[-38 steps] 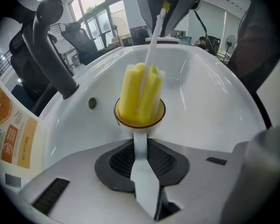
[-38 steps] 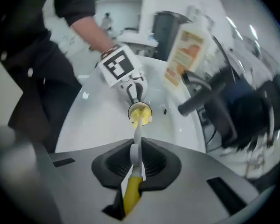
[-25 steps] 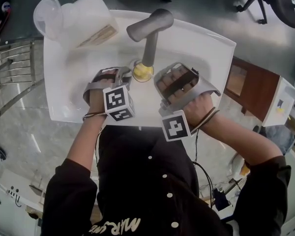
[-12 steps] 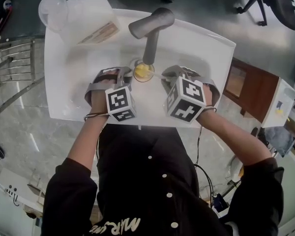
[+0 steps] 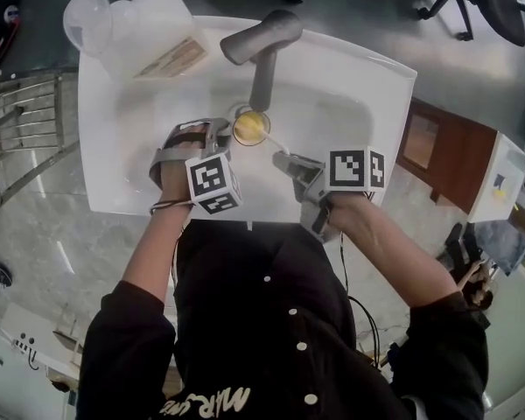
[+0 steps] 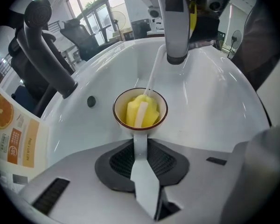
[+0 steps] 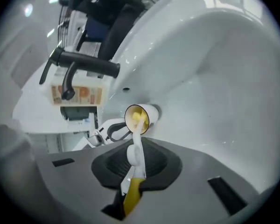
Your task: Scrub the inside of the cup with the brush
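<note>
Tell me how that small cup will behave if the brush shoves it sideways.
The cup looks glazed and rigid, likely slick if wet and apt to chip against the sink. The left gripper pinches only its thin handle, so a hard sideways shove from the brush could pivot it in the jaws. Small, so probably light.

— What colour is the small round cup (image 6: 122, 101)?

— White, with a dark rim, brown I think; the light is poor there. The long-handled sponge brush (image 6: 142, 111) has a yellow head and a white stem with a yellow end.

— And around it?

— A glossy white sink basin (image 5: 350, 103), a dark grey tubular faucet (image 5: 264, 46), a pale carton (image 6: 14, 134) printed in orange. The grey plastic left gripper (image 5: 223, 134) and right gripper (image 5: 284, 158) carry black-and-white square markers.
</note>
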